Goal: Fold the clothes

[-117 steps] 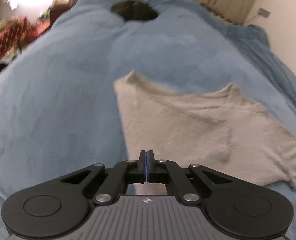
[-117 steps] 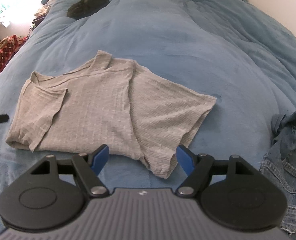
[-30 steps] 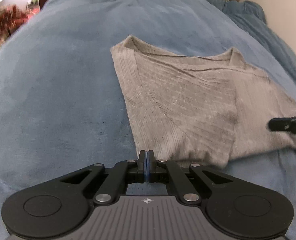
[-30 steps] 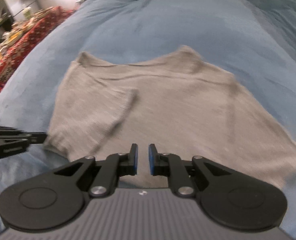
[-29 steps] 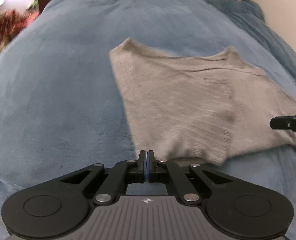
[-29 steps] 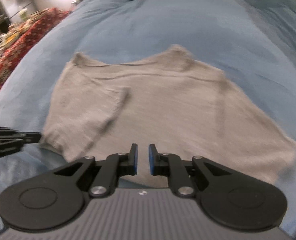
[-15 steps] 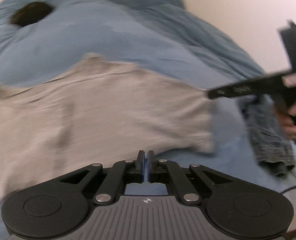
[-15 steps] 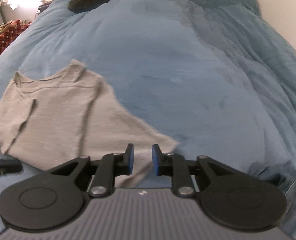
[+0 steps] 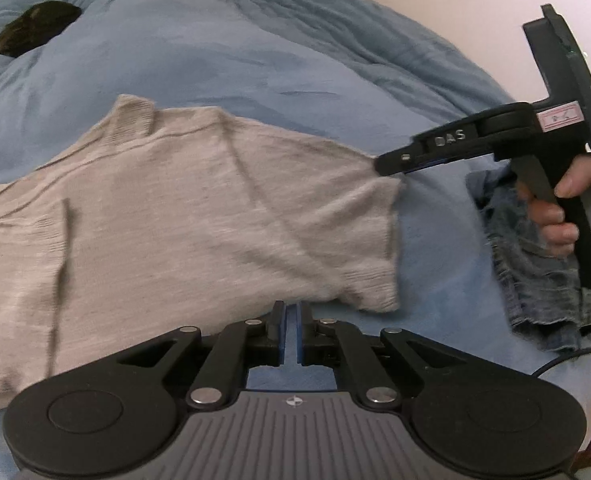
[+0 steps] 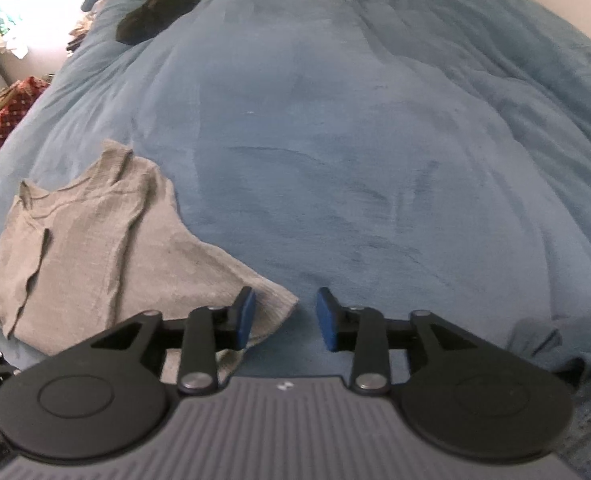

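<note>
A grey knit T-shirt (image 9: 199, 216) lies flat on the blue blanket (image 9: 223, 56), partly folded with a sleeve tucked in. In the left wrist view my left gripper (image 9: 291, 328) sits at the shirt's near hem with its jaws slightly apart and nothing between them. My right gripper (image 9: 387, 168) shows there at the shirt's right corner. In the right wrist view the right gripper (image 10: 285, 318) is open and the shirt's (image 10: 95, 240) corner lies by its left finger (image 10: 244, 314).
Blue jeans (image 9: 535, 256) lie bunched at the right of the bed. A dark garment (image 9: 35, 32) lies far back on the blanket; it also shows in the right wrist view (image 10: 155, 16). A red patterned cloth (image 10: 3, 112) is off the bed's left side.
The right gripper has opened and let go of the shirt's right corner. The left gripper's jaws have parted a little. The shirt now lies stretched out to the right.
</note>
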Demonstrator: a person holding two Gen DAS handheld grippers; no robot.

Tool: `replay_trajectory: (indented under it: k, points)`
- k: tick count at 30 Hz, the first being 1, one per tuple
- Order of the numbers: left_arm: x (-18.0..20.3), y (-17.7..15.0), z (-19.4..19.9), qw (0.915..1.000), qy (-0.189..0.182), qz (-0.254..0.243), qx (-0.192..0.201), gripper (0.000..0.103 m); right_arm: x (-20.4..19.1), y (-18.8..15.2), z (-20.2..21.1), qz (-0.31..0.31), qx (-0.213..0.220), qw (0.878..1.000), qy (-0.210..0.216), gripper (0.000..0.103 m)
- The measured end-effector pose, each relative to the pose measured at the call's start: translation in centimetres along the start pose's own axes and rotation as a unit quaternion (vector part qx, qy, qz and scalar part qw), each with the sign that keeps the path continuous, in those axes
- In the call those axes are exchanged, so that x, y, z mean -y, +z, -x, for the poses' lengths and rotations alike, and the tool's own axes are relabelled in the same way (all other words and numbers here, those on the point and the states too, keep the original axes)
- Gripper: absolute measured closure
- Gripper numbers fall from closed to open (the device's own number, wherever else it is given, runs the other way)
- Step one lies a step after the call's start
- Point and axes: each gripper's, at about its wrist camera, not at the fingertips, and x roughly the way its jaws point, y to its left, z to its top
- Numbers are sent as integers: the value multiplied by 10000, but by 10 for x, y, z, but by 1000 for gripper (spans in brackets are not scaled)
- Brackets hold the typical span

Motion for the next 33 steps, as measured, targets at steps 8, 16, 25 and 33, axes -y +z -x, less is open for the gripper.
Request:
replay_trajectory:
  k: [8, 16, 25, 33]
  points:
    - [-53, -3, 28, 9978, 606, 280, -51, 100, -34, 15, 17, 235, 128, 9996, -47, 101]
    - [-127, -11, 71, 9885, 1282, 792, 144, 100, -99, 46, 42, 467, 236, 9986, 68, 101]
    - [-208, -24, 118, 9682, 1955, 1529, 311, 100, -184, 77, 38, 395, 146, 9988, 241, 101]
    - [-235, -43, 139, 9623, 2065, 1733, 354, 100, -267, 86, 13, 434, -52, 9964, 722, 101]
